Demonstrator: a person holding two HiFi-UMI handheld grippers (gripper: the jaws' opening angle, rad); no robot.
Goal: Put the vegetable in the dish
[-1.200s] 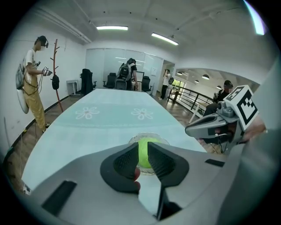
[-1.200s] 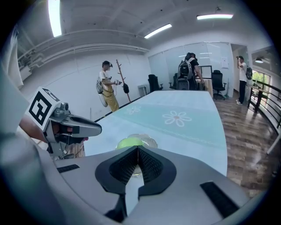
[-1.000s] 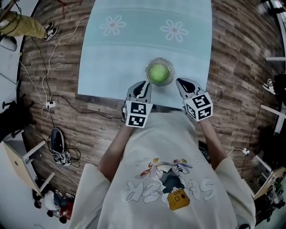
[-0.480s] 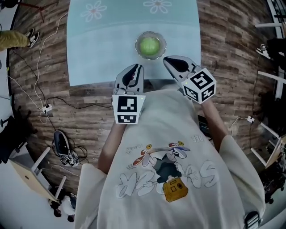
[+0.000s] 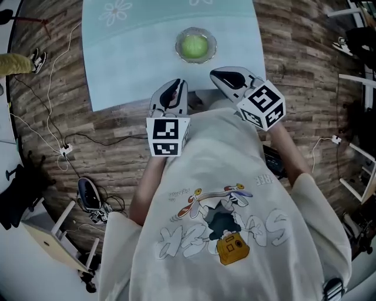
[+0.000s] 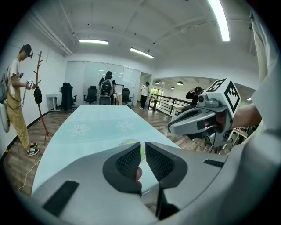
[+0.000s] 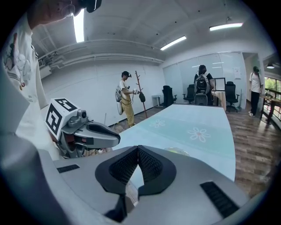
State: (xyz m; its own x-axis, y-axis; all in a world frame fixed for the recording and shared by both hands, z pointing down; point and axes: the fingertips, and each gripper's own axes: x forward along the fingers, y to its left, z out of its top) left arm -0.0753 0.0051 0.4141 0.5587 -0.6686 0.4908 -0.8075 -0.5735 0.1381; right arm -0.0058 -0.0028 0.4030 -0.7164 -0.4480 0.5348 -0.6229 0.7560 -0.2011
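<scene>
A round green vegetable (image 5: 194,46) lies in a small clear glass dish (image 5: 208,37) near the front of the pale blue table (image 5: 117,64). Both grippers hang in front of the table's edge, close to the person's chest and apart from the dish. My left gripper (image 5: 175,84) is shut with nothing in it; in the left gripper view a sliver of the vegetable (image 6: 130,142) shows beyond its jaws (image 6: 142,148). My right gripper (image 5: 215,73) is also shut and empty, its tips touching (image 7: 138,149), with the dish (image 7: 179,152) just past them.
Flower prints (image 5: 116,10) mark the far part of the table. Cables and a power strip (image 5: 64,150) lie on the wooden floor at the left. A person (image 6: 17,92) beside a coat stand (image 6: 40,88), and others (image 6: 106,88) by chairs, stand far off.
Both grippers have drawn back from the dish toward the person's body, off the table's edge. The vegetable stays in the dish.
</scene>
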